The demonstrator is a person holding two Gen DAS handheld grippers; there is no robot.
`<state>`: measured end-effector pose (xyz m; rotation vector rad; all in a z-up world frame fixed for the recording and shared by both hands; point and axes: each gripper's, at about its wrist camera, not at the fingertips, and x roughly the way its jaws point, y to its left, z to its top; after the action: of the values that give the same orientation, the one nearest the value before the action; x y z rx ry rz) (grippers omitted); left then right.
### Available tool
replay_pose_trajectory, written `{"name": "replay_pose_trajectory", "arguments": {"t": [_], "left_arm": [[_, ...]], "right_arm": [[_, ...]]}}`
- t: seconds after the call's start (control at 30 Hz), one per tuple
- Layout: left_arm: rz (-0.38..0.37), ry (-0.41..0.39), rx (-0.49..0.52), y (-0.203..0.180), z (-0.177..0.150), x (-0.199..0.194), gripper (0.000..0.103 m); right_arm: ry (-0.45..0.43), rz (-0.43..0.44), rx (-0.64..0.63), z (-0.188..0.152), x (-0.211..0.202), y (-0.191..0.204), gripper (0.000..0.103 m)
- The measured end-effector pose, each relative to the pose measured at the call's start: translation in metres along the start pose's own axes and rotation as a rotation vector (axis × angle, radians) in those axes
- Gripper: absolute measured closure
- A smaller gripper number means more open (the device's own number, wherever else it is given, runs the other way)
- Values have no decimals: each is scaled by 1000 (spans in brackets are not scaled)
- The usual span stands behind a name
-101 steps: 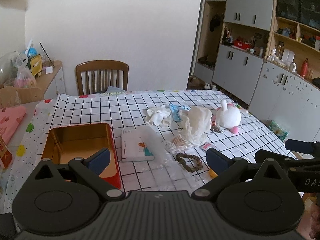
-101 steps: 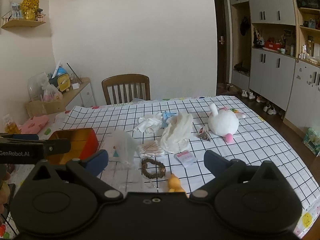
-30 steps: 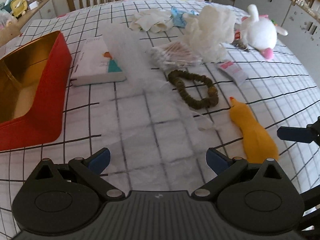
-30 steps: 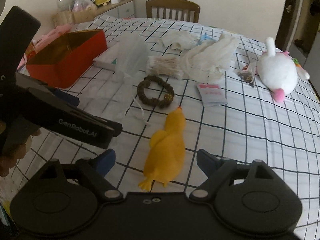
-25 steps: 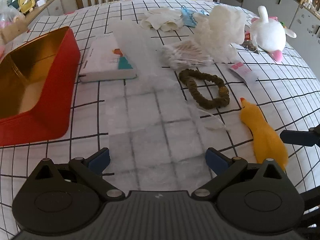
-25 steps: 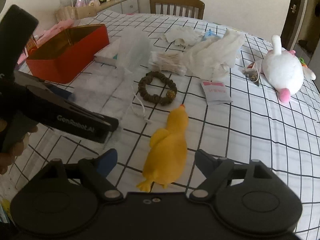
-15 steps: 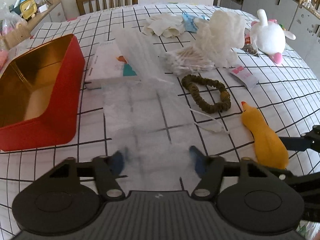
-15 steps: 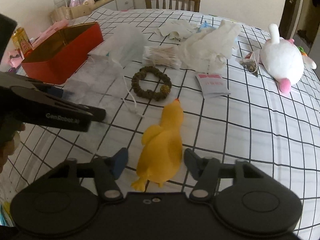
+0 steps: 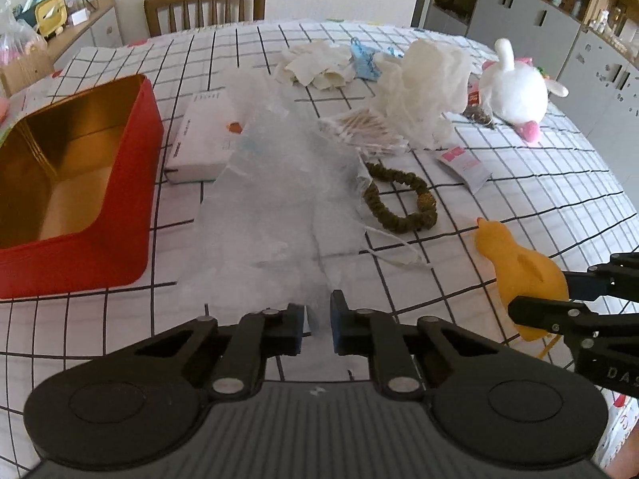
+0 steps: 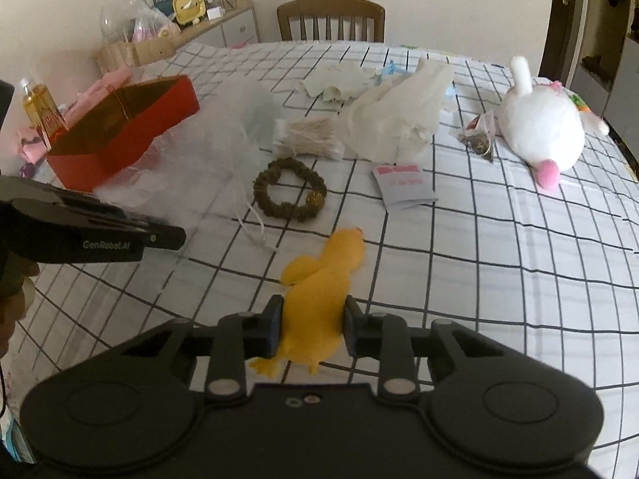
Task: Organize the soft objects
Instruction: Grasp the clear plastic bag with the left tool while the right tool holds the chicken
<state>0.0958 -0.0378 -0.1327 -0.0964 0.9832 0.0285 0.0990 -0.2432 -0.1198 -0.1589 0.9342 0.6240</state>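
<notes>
the right gripper (image 10: 312,329), its jaws just closed in, pinches the yellow rubber duck (image 10: 319,299) at lower centre of its view, while the left gripper (image 9: 317,325) has just clamped the near edge of the sheer mesh bag (image 9: 279,207) at centre frame.

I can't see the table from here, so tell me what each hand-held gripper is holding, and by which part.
Right hand-held gripper: the yellow rubber duck, pinched across its body near the tail. Left hand-held gripper: the near edge of the sheer white bag.

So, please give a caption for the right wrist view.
Right claw squeezing a yellow rubber duck toy on the checked tablecloth.
</notes>
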Motion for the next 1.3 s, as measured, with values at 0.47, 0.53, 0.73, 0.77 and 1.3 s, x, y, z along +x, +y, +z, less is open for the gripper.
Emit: {"name": "replay_pose_trajectory", "arguments": {"t": [0.47, 0.53, 0.73, 0.77, 1.3], "left_arm": [[-37, -95, -7, 13, 4, -37, 95], [-39, -98, -15, 18, 5, -39, 96], [-74, -115, -22, 26, 8, -47, 96], [-77, -117, -16, 27, 8, -48, 96], [-101, 13, 41, 43, -17, -31, 93]], "right_arm": [[-94, 75, 5, 14, -43, 7, 76], [-103, 83, 1, 18, -45, 11, 76], [-107, 87, -2, 24, -44, 22, 76], [-108, 91, -2, 25, -44, 24, 76], [-69, 83, 27, 22, -38, 36, 76]]}}
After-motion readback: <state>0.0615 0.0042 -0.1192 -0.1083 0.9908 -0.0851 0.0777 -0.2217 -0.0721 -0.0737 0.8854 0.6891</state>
